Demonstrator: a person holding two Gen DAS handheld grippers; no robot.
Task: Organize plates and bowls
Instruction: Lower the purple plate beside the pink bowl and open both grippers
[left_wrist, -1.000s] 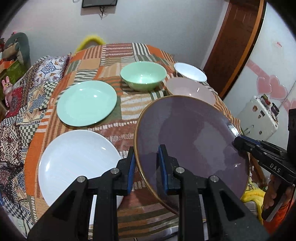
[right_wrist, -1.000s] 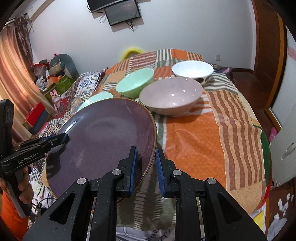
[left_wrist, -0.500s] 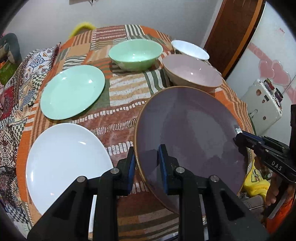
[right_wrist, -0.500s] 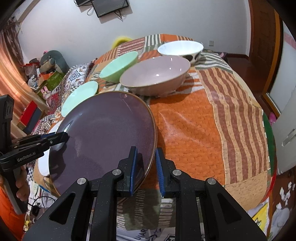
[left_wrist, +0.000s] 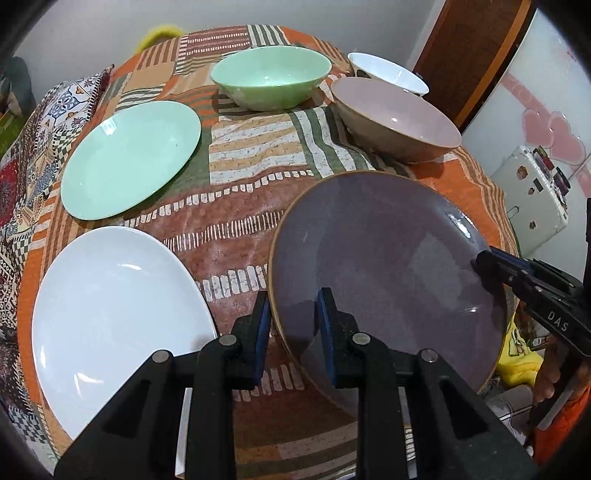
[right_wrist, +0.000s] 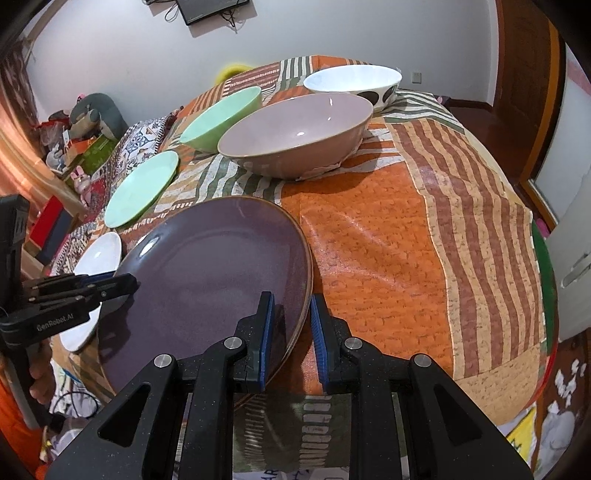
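— Two grippers on one purple plate (left_wrist: 388, 273)?
— Yes. Left gripper (left_wrist: 291, 325) clamped on its left rim, right gripper (right_wrist: 291, 325) clamped on the opposite rim.
— Beyond the left fingers?
— White plate (left_wrist: 110, 314) just left, green plate (left_wrist: 129, 158) further ahead, bowls beyond on the patchwork tablecloth (left_wrist: 240, 206).

White bowl (left_wrist: 388, 74) half hidden behind pink bowl (left_wrist: 399, 122) — dots unseen.
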